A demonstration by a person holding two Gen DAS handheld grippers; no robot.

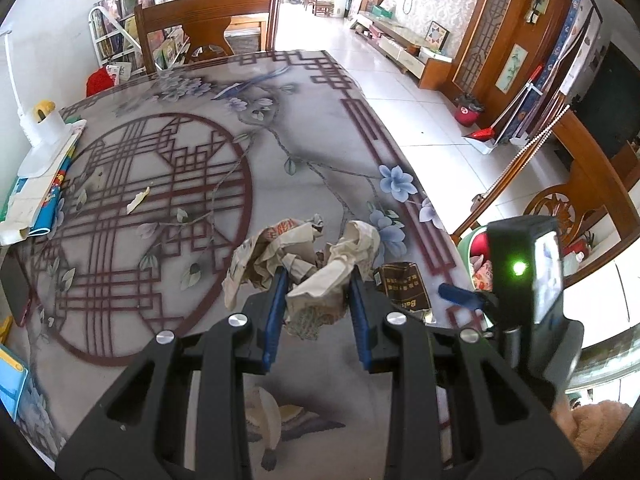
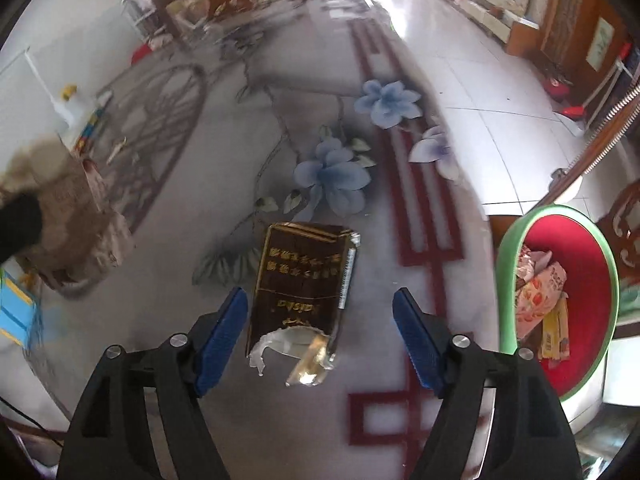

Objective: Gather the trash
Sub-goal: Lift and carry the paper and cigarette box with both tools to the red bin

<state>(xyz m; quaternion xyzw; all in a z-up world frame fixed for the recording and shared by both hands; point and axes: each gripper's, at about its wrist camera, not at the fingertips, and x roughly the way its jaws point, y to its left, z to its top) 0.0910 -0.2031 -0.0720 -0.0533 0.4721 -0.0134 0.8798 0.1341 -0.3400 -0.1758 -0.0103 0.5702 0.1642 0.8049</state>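
Observation:
My left gripper (image 1: 319,280) is shut on a wad of crumpled beige paper (image 1: 336,264), held just above the patterned table (image 1: 280,128). The same wad shows blurred at the left of the right wrist view (image 2: 72,216). A torn dark brown cigarette pack (image 2: 304,276) lies flat on the table near its right edge. My right gripper (image 2: 320,295) stands open over the pack, a blue pad on each side with a gap to both. Off the table's right edge sits a bin with a green rim (image 2: 508,248) and red inside, holding several wrappers.
A small torn scrap (image 1: 138,200) lies on the circle pattern. Books and a white lamp base (image 1: 44,128) crowd the left side, with a dark phone (image 1: 16,292) nearer. A pale peel (image 1: 264,412) lies under my left gripper. A wooden chair (image 1: 208,28) stands at the far end.

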